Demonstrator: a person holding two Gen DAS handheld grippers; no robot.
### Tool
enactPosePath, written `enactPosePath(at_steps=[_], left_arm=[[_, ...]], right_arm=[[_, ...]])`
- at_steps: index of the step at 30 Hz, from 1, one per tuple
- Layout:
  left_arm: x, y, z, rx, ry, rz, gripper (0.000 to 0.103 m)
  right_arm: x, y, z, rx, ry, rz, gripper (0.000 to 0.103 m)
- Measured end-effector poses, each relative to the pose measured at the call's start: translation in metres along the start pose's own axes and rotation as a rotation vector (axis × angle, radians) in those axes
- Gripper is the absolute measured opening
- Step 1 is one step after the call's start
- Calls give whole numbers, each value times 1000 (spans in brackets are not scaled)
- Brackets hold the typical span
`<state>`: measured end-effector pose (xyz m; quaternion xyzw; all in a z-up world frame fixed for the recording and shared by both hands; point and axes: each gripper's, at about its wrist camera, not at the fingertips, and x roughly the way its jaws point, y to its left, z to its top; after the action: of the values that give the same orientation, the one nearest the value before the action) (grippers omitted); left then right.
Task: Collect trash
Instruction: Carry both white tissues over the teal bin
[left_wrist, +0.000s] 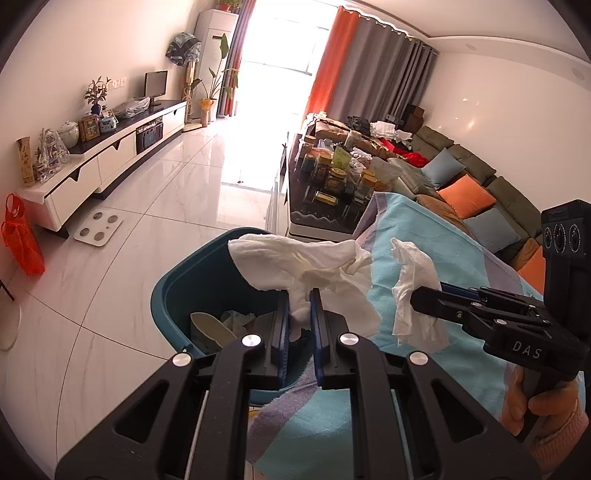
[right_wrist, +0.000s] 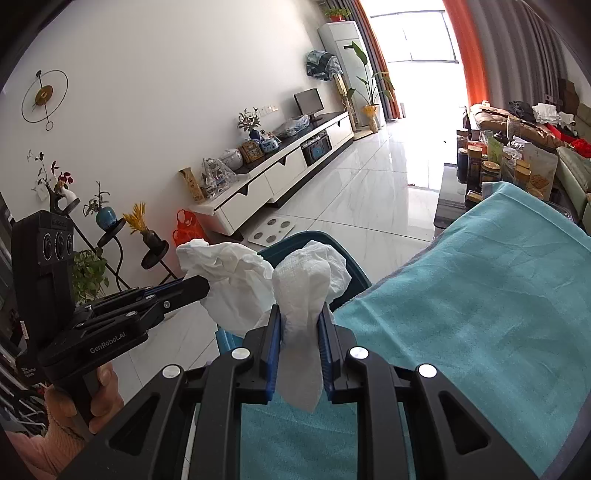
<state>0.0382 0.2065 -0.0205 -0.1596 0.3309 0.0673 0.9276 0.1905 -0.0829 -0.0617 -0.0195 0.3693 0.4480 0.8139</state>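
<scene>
Over teal bin (left_wrist: 173, 295): each gripper's fingers (left_wrist: 282, 317) clamp crumpled tissue (left_wrist: 295, 266) between pads.

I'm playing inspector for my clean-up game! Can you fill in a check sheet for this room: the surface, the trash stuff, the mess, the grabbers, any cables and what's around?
Surface: teal towel spread over the work surface; no loose trash seen on it.
Job's things: teal bin beside the towel's edge, some trash already inside; two crumpled white tissues, left tissue and right tissue, both held above the bin area.
Clutter: jars and packets crowd the coffee table.
Grippers: left gripper shut on the left tissue; right gripper shut on the right tissue.
Cables: nothing seen.
Surroundings: white tiled floor, TV cabinet, sofa with cushions, bathroom scale.
</scene>
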Motion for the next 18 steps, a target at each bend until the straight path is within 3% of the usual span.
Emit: enactPosePath(at_steps=[18], left_arm=[[10,2,3,-26,14,32,11]], right_arm=[[19,7,6,-10,27,-2,18]])
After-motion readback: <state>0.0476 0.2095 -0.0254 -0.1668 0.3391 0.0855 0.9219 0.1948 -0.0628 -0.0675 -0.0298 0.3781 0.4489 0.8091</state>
